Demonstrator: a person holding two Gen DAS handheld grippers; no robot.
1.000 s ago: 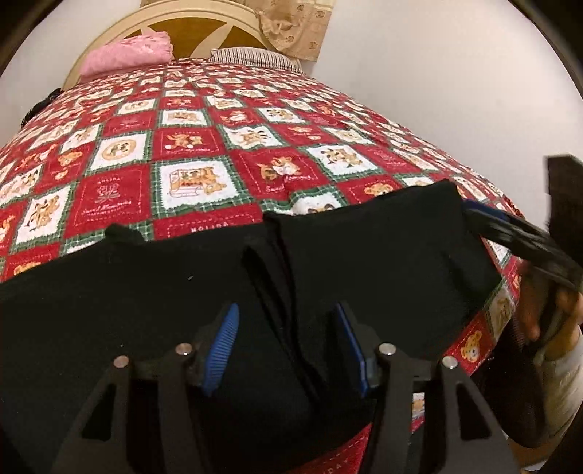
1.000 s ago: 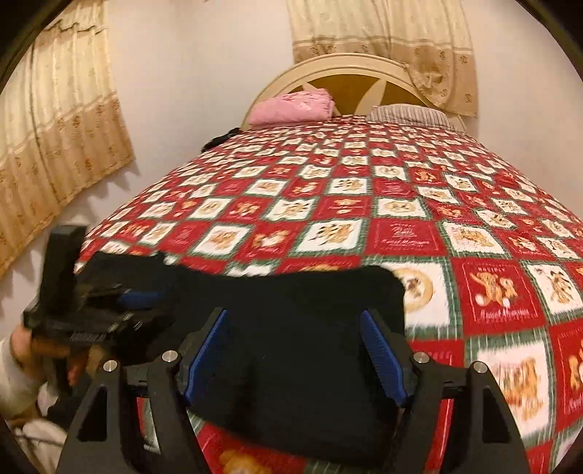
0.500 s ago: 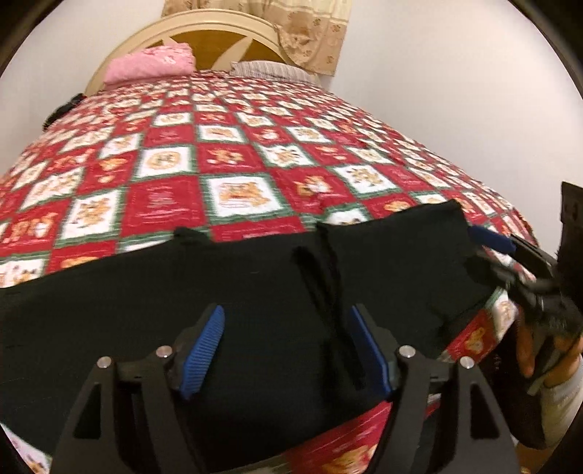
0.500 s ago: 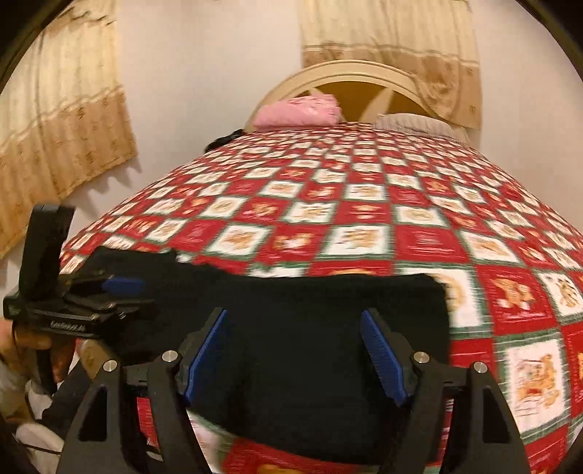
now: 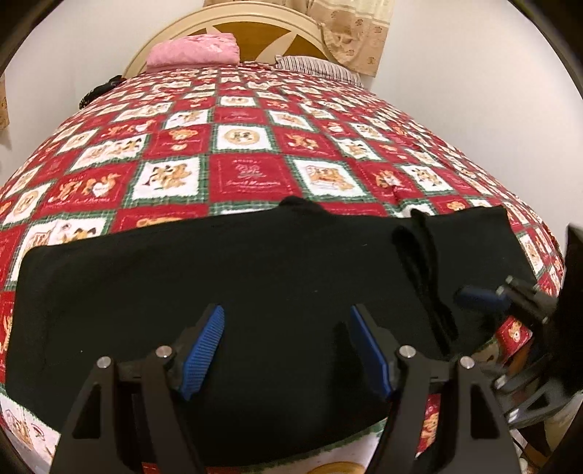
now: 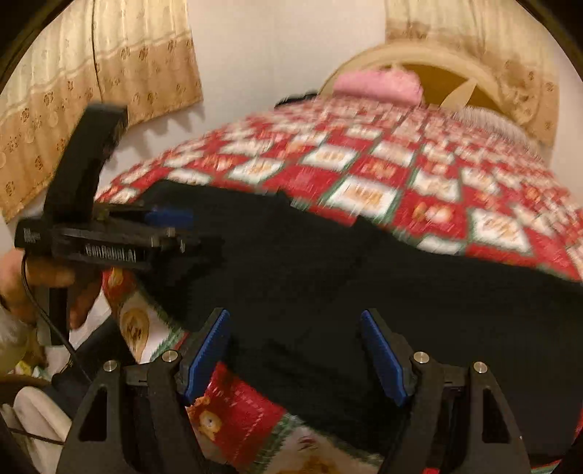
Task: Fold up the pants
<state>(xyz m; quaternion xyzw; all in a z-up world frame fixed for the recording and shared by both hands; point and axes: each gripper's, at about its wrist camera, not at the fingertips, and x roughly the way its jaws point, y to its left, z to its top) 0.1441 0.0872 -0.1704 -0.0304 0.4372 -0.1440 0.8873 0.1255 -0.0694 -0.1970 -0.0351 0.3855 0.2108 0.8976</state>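
Black pants (image 5: 255,277) lie flat across the near edge of the bed (image 5: 251,175), already folded lengthwise by the look of it. Left claw (image 5: 286,350) has just opened wide, empty, over the middle; right claw (image 6: 295,355) is wide, empty, over the pants' end. Best to pinch both corners of one end squarely before carrying it over.

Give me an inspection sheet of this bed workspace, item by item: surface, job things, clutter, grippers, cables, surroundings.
Surface: bed quilt, red, white and green patchwork, spread flat.
Job's things: black pants lying across the near edge; drawstring loose on top.
Clutter: pink bundle and striped pillow at the headboard.
Grippers: left gripper open over the pants, jaws just widened, nothing between them; right gripper open, holding nothing.
Cables: thin black lead below the left hand.
Surroundings: beige curtains, pale wall.
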